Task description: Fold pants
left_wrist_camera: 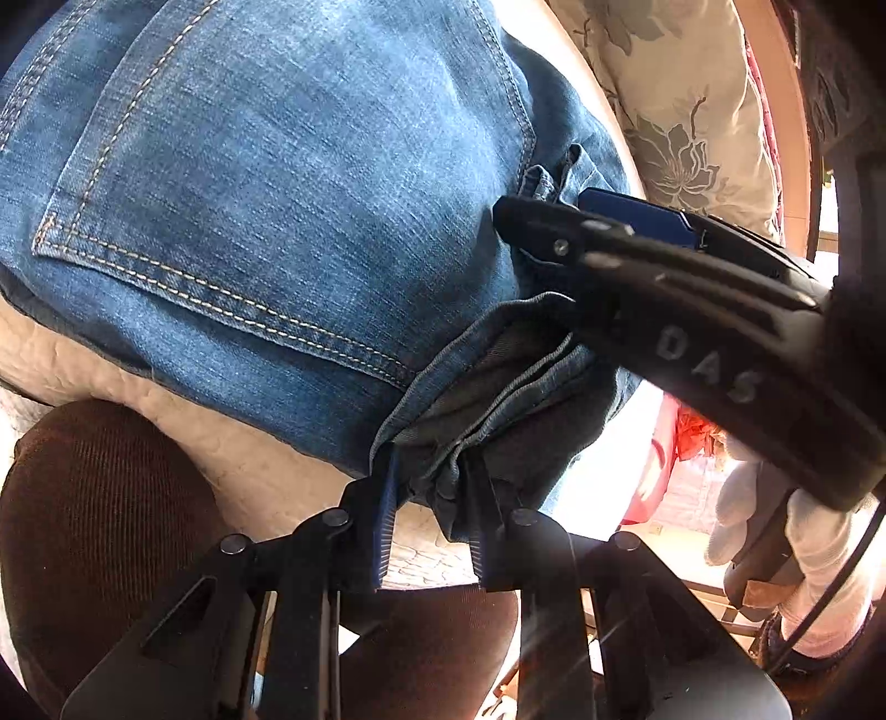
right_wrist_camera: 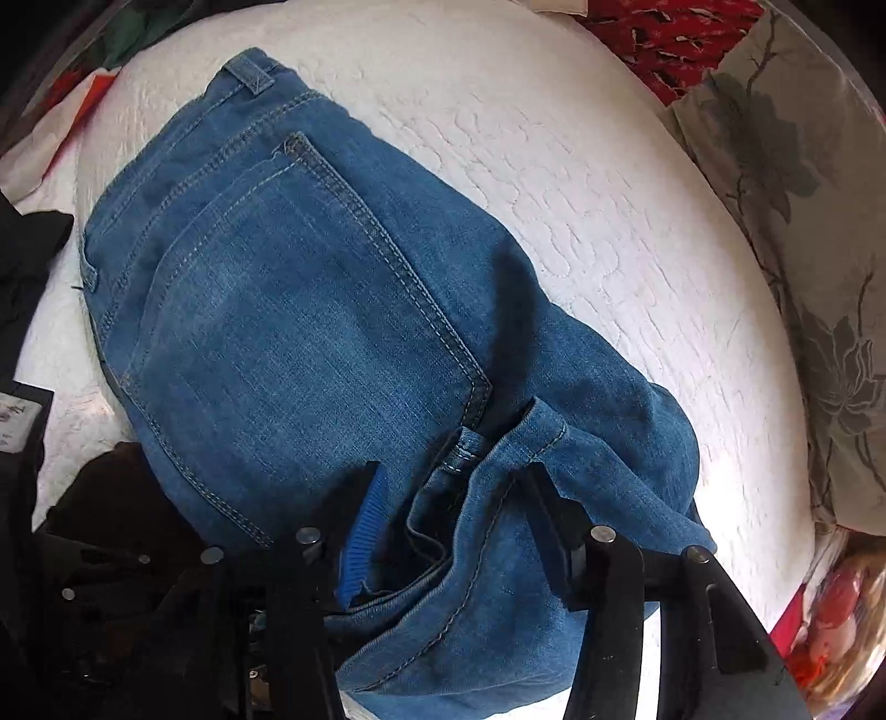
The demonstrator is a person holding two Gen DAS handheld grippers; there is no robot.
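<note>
Blue jeans (right_wrist_camera: pixel 288 310) lie folded on a white quilted bed (right_wrist_camera: pixel 581 183), back pocket up. In the left wrist view the jeans (left_wrist_camera: pixel 266 188) fill the frame. My left gripper (left_wrist_camera: pixel 429 498) is shut on a bunched stack of denim hem layers at the near edge. My right gripper (right_wrist_camera: pixel 459 515) straddles folded denim beside the pocket's corner, its jaws apart with cloth between them; its blue pad (right_wrist_camera: pixel 360 531) shows. The right gripper also shows in the left wrist view (left_wrist_camera: pixel 531 221), its tip against the jeans.
A floral pillow (right_wrist_camera: pixel 803 232) lies at the bed's right edge, with red patterned cloth (right_wrist_camera: pixel 664 39) behind it. Dark clothing (right_wrist_camera: pixel 27 260) lies at the left. A brown cushion (left_wrist_camera: pixel 99 509) sits below the bed's near edge. A white-gloved hand (left_wrist_camera: pixel 814 531) holds the right gripper.
</note>
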